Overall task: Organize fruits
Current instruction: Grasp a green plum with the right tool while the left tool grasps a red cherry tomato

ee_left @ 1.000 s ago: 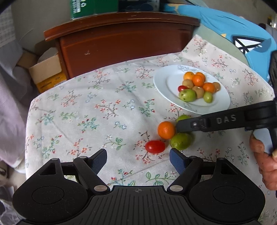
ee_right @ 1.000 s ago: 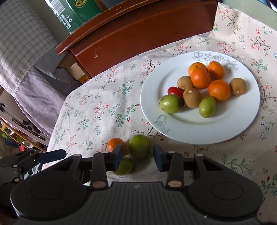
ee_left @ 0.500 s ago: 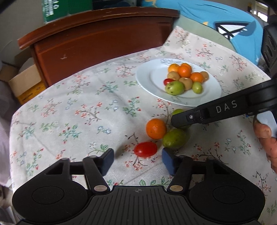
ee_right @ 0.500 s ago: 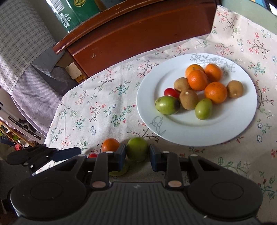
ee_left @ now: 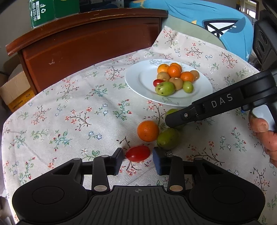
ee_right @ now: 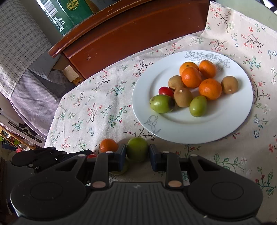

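A white plate (ee_left: 138, 81) (ee_right: 225, 124) holds several oranges, brown fruits, green fruits and a red tomato. On the cloth lie an orange (ee_left: 148, 131) (ee_right: 108, 145), a green fruit (ee_left: 167, 138) and a red tomato (ee_left: 138, 153). My left gripper (ee_left: 138, 160) is open, its fingers on either side of the tomato, with a gap on the right. My right gripper (ee_right: 137, 153) has closed onto a second green fruit (ee_right: 137, 149), both pads touching it; it also shows in the left wrist view (ee_left: 170, 112), partly hidden by the right gripper's finger (ee_left: 199, 112).
A dark wooden cabinet (ee_left: 90, 46) stands behind the flowered table. A cardboard box (ee_left: 15, 91) sits at the left, a green carton (ee_left: 43, 12) on the cabinet. Blue fabric (ee_left: 216, 22) lies at the back right. Checked cloth (ee_right: 20, 52) hangs at the left.
My left gripper has moved forward until its fingers flank the tomato. My right gripper has narrowed from open to gripping the green fruit.
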Demonstrator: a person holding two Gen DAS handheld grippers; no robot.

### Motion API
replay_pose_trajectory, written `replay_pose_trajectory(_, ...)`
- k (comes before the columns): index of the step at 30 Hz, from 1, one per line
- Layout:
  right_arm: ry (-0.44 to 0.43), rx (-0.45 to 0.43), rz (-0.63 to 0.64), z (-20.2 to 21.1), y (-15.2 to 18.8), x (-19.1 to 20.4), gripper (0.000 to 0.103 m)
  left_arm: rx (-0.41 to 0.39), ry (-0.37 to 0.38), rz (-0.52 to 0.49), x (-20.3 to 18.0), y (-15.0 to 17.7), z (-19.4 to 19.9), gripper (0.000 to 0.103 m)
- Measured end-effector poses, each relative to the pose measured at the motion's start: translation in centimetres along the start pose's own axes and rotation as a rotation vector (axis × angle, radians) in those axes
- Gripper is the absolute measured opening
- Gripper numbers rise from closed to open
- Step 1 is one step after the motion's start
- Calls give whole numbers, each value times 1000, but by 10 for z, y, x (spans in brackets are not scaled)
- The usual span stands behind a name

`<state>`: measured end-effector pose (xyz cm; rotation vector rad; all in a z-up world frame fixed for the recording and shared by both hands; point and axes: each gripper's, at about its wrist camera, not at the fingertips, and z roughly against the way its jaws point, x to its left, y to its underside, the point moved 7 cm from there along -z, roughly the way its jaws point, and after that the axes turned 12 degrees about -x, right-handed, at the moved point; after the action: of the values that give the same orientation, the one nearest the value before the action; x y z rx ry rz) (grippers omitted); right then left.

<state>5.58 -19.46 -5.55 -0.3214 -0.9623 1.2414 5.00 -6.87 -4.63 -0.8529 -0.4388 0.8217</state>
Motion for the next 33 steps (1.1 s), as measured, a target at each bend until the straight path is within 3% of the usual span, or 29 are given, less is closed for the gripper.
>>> replay_pose_trajectory(3,0,0,0,0,0,0,29,0,0,-2,-2,0,1,27)
replay_pose_trajectory(10,-4,1,1,1,0,1,29,-13,-12,11,-4,-3,8,27)
replay_pose_trajectory(33,-54,-83,-2,29,-27,9,29,-144,-51,229,13,-51,27,27)
